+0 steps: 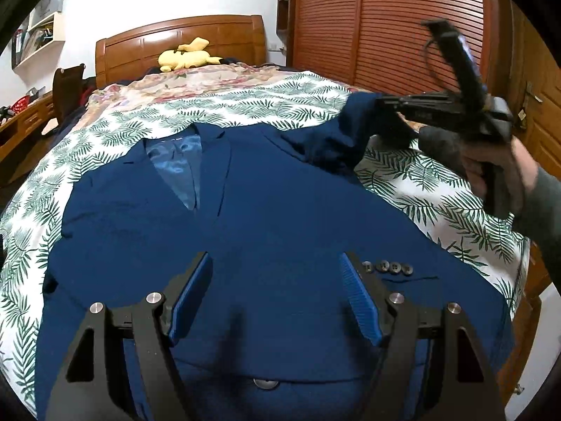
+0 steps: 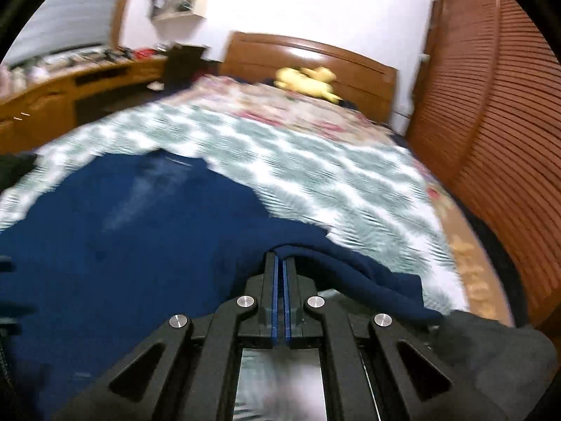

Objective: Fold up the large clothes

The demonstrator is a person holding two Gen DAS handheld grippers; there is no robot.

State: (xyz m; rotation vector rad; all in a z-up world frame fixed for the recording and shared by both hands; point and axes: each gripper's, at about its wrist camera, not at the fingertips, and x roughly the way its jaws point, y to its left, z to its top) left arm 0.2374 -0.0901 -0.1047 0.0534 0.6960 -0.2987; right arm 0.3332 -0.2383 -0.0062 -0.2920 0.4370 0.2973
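A navy blue suit jacket (image 1: 245, 217) lies face up on the leaf-patterned bed cover (image 1: 105, 133), lapels open on a light blue lining. My left gripper (image 1: 276, 259) hovers open over the jacket's lower front, with nothing between its blue pads. Beside its right finger, a sleeve cuff shows several dark buttons (image 1: 387, 266). My right gripper (image 1: 380, 103), held by a person's hand (image 1: 491, 165), is shut on the jacket's right sleeve (image 1: 336, 140) and holds it lifted off the bed. In the blurred right wrist view, the gripper (image 2: 279, 258) pinches a fold of sleeve (image 2: 350, 273) draped over its tips.
A yellow plush toy (image 1: 187, 57) lies by the wooden headboard (image 1: 175, 38) at the far end. Louvred wooden wardrobe doors (image 1: 385, 28) stand close along the bed's right side. A wooden desk (image 1: 21, 122) with clutter runs along the left.
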